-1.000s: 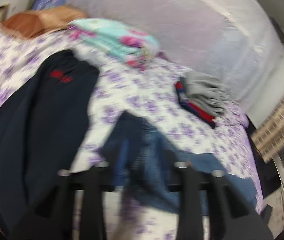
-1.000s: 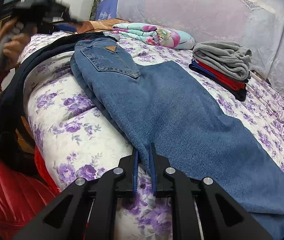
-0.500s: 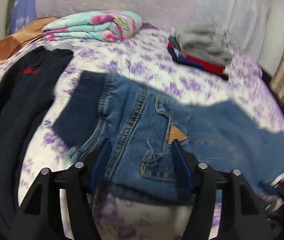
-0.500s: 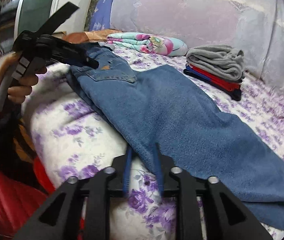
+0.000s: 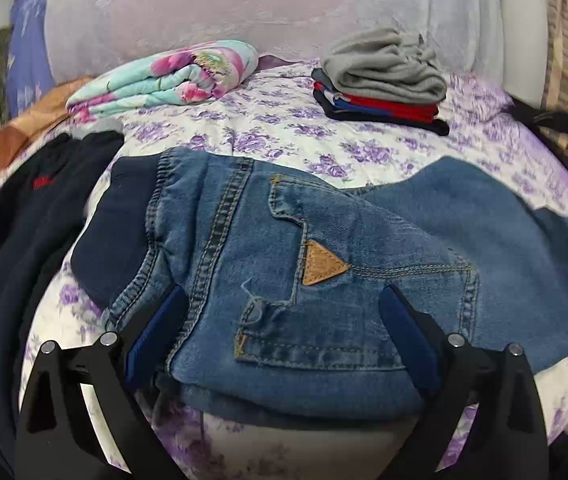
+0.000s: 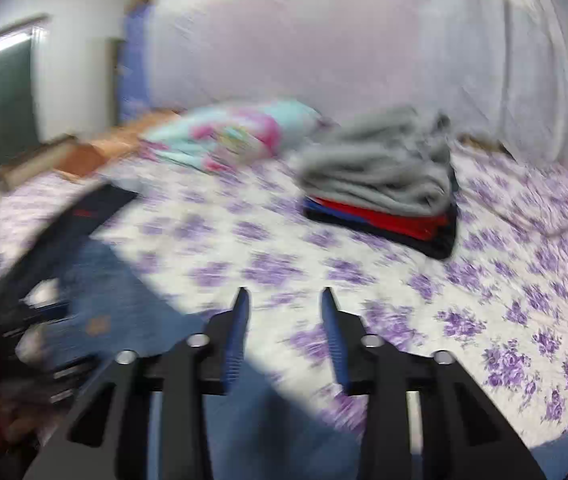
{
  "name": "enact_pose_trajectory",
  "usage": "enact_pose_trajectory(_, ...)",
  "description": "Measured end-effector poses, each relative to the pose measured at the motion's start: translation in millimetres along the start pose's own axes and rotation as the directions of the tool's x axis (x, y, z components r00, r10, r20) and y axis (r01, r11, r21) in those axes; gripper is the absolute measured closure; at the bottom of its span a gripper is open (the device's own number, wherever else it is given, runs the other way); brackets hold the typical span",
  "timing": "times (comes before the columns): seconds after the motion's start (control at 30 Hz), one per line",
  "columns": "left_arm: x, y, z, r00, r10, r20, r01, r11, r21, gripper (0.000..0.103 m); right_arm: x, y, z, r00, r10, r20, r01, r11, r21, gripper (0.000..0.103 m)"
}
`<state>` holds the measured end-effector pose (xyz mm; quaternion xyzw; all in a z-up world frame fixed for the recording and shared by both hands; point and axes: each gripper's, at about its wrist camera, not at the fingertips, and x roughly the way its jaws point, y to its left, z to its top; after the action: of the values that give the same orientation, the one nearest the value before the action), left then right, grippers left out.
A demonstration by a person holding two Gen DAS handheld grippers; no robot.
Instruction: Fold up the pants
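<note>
Floral bedspread [image 5: 284, 128]; jeans [image 5: 324, 264] between wide left jaws; right jaws parted, empty, jeans below-left.

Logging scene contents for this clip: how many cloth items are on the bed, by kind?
Jeans: 1
Dark pants: 1
Floral blanket, folded: 1
Folded clothes in the stack: at least 3 (grey, red, dark; exact number unclear)
Orange cloth: 1
Total: at least 7
</note>
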<state>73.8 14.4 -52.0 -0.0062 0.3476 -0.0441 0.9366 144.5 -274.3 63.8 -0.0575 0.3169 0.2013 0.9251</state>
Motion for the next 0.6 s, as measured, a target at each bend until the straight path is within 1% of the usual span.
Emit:
enact_pose_trajectory(0.03, -0.1, 0.5, 0.0, 1.000, -0.004, 0.006, 0.004, 1.000, 0.000, 0.008, 20.5, -1.7, -1.3, 0.998, 0.018, -0.057, -0.018, 1.000, 0.008, 0.076)
enact_pose_trajectory(0.07, 0.3, 0.3, -0.5, 1.000, -0.001, 0.013, 0.001, 1.000, 0.004, 0.008, 39.6, 1.3, -7.2, 0.989, 0.067, -0.129, -0.066, 0.998, 0.010, 0.078)
enact_pose_trajectory(0.1, 0.2, 0.3, -0.7, 1.000, -0.001, 0.019, 0.001, 1.000, 0.004, 0.008, 47.1, 3.9, -11.8, 0.980, 0.111, -0.165, -0.111, 0.994, 0.012, 0.079)
enact_pose_trajectory(0.13, -0.8, 0.5, -1.9, 1.000, -0.006, 0.024, 0.006, 1.000, 0.004, 0.008, 47.9, 12.4, -22.8, 0.965, 0.177, -0.192, -0.178, 0.984, 0.011, 0.083)
enact_pose_trajectory(0.17, -1.5, 1.6, -2.4, 0.999, -0.017, 0.030, 0.017, 1.000, 0.004, 0.008, 42.9, 18.4, -28.9, 0.962, 0.193, -0.192, -0.197, 0.980, -0.002, 0.087)
enact_pose_trajectory(0.2, -2.7, 3.1, -4.3, 0.999, -0.027, 0.035, 0.027, 1.000, 0.002, 0.008, 28.1, 31.8, -40.5, 0.965, 0.193, -0.180, -0.207, 0.976, -0.063, 0.088)
enact_pose_trajectory(0.23, -3.3, 4.1, -4.7, 0.999, -0.035, 0.040, 0.035, 0.999, -0.001, 0.008, 16.2, 42.2, -48.6, 0.970, 0.176, -0.168, -0.197, 0.973, -0.123, 0.095)
enact_pose_trajectory(0.3, -4.2, 3.2, -6.0, 0.998, -0.037, 0.047, 0.037, 0.999, -0.002, 0.008, 3.3, 55.1, -62.2, 0.972, 0.164, -0.171, -0.194, 0.965, -0.175, 0.095)
enact_pose_trajectory(0.33, -4.0, 2.9, -5.9, 0.998, -0.039, 0.049, 0.039, 0.999, -0.004, 0.007, 5.2, 56.8, -69.8, 0.961, 0.183, -0.207, -0.217, 0.964, -0.153, 0.094)
enact_pose_trajectory(0.37, -4.0, 3.1, -5.7, 0.998, -0.043, 0.051, 0.043, 0.999, -0.006, 0.007, 8.5, 55.9, -72.7, 0.959, 0.181, -0.218, -0.214, 0.967, -0.137, 0.094)
enact_pose_trajectory(0.43, -4.2, 2.6, -6.1, 0.998, -0.044, 0.052, 0.044, 0.999, -0.006, 0.007, 6.5, 57.2, -81.0, 0.965, 0.172, -0.197, -0.199, 0.972, -0.125, 0.094)
enact_pose_trajectory(0.47, -4.3, 2.6, -6.1, 0.998, -0.044, 0.052, 0.044, 0.999, -0.007, 0.007, 6.6, 56.5, -81.9, 0.964, 0.178, -0.197, -0.204, 0.971, -0.121, 0.094)
enact_pose_trajectory(0.5, -4.0, 2.3, -5.8, 0.998, -0.043, 0.051, 0.043, 0.999, -0.007, 0.007, 10.0, 50.8, -78.4, 0.954, 0.209, -0.213, -0.232, 0.969, -0.087, 0.094)
enact_pose_trajectory(0.57, -4.0, 2.4, -6.3, 0.998, -0.041, 0.051, 0.041, 0.999, -0.006, 0.007, 18.8, 36.0, -71.4, 0.922, 0.300, -0.245, -0.305, 0.952, 0.016, 0.093)
enact_pose_trajectory(0.6, -4.5, 2.4, -6.8, 0.998, -0.041, 0.052, 0.042, 0.999, -0.007, 0.007, 24.4, 24.4, -66.7, 0.890, 0.376, -0.257, -0.363, 0.927, 0.097, 0.092)
